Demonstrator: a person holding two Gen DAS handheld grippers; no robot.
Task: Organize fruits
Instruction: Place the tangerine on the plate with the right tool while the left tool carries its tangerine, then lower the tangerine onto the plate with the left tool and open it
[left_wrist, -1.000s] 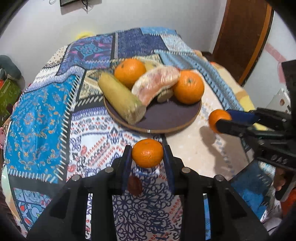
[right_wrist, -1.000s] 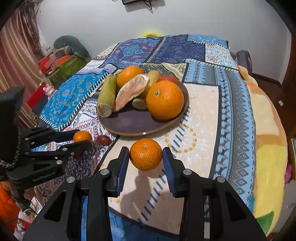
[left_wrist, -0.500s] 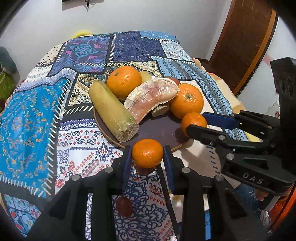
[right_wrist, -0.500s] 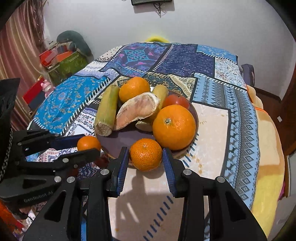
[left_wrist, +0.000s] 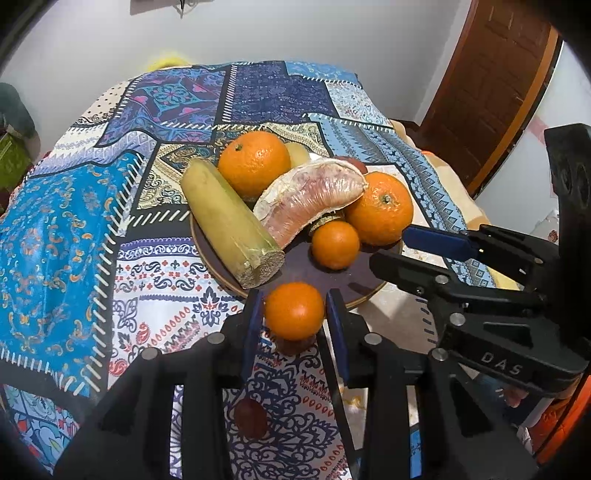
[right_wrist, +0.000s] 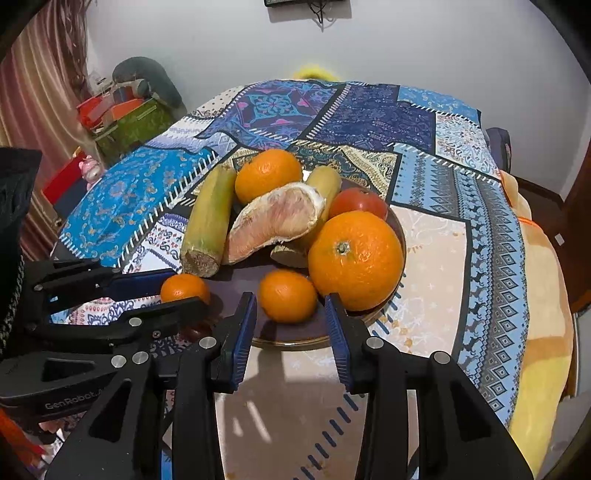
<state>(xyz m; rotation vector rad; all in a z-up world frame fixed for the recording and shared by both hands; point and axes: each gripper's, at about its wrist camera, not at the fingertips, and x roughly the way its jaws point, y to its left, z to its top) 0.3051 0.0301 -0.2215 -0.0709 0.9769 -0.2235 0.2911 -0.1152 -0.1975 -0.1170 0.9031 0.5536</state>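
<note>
The first small orange mandarin (right_wrist: 287, 295) rests on the bare front part of the round dark-brown plate with a tan rim (right_wrist: 236, 284), just beside a large orange (right_wrist: 355, 258). It lies between the blue-padded fingers of the right gripper (right_wrist: 290, 297), whose jaws are opening. A gap shows on each side, so the pads do not press the fruit. The second small orange mandarin (left_wrist: 294, 310) is clamped between the pads of the left gripper (left_wrist: 294, 295) at the plate's near rim; contact with the plate cannot be determined. Behind both mandarins the plate carries a yellow-green cut stalk section (left_wrist: 231, 225), a peeled pink citrus segment (left_wrist: 310, 199) leaning on a second large orange (left_wrist: 255, 162), a shorter yellow stalk piece (right_wrist: 325, 181) and a red round fruit (right_wrist: 358, 203). A small dark-red fruit (left_wrist: 251, 417) lies off the plate, below the left gripper, on the blue patchwork cloth (left_wrist: 55, 229) that covers the surface. A brown wooden door (left_wrist: 487, 74) stands at the far right.
</note>
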